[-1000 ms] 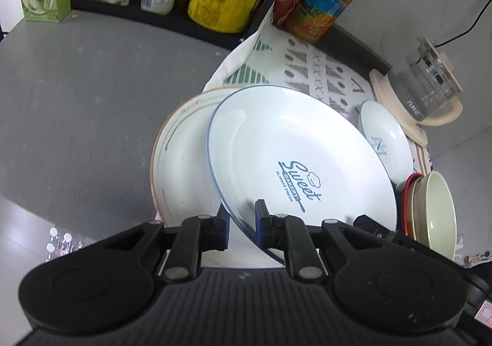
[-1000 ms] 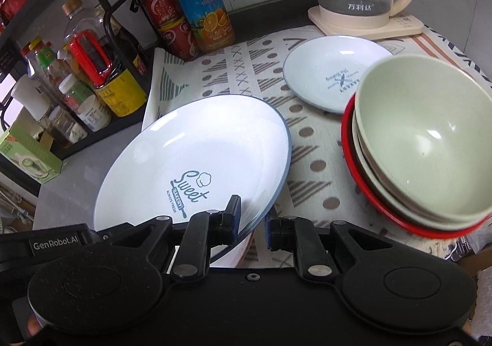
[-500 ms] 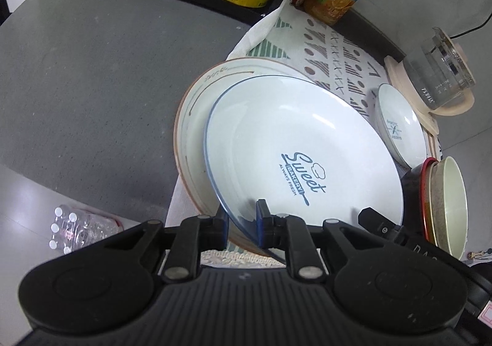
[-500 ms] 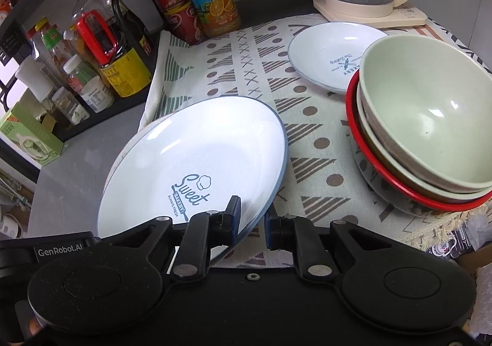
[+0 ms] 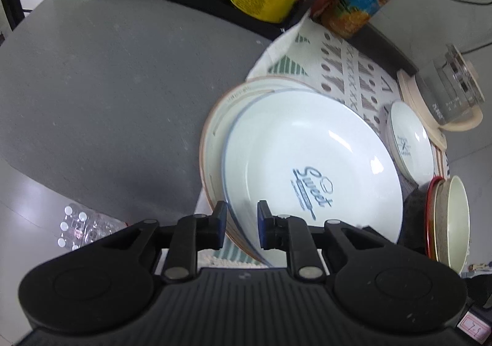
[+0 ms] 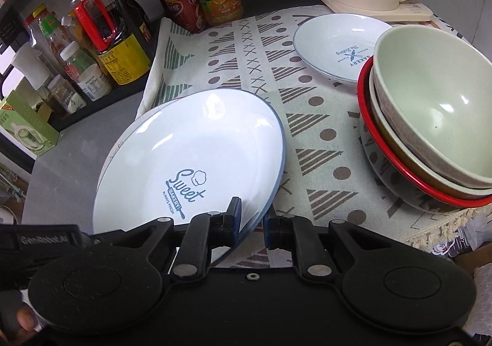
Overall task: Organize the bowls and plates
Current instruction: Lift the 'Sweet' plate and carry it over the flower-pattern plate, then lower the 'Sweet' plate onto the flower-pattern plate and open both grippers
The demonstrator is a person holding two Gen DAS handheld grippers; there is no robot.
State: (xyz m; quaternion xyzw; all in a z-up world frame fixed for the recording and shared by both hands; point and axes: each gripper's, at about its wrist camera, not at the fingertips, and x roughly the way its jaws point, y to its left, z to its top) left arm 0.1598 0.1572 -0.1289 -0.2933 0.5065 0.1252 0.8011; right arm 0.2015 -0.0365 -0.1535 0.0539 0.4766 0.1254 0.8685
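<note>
My left tool (image 5: 242, 224) stands with its jaws parted around the near rim of the white round blue-rimmed "Sweet" plate (image 5: 310, 161), neither pad clearly pressing it; my right tool (image 6: 251, 223) likewise straddles that plate's edge (image 6: 190, 161) with a visible gap on the right pad. The plate lies on a larger cream plate with a brown rim (image 5: 215, 131), at the edge of the patterned cloth (image 6: 246, 54) on the grey bench (image 5: 107, 84). A small white plate (image 6: 338, 41) and the stacked green and red bowls (image 6: 430, 118) sit on the cloth to the right.
</note>
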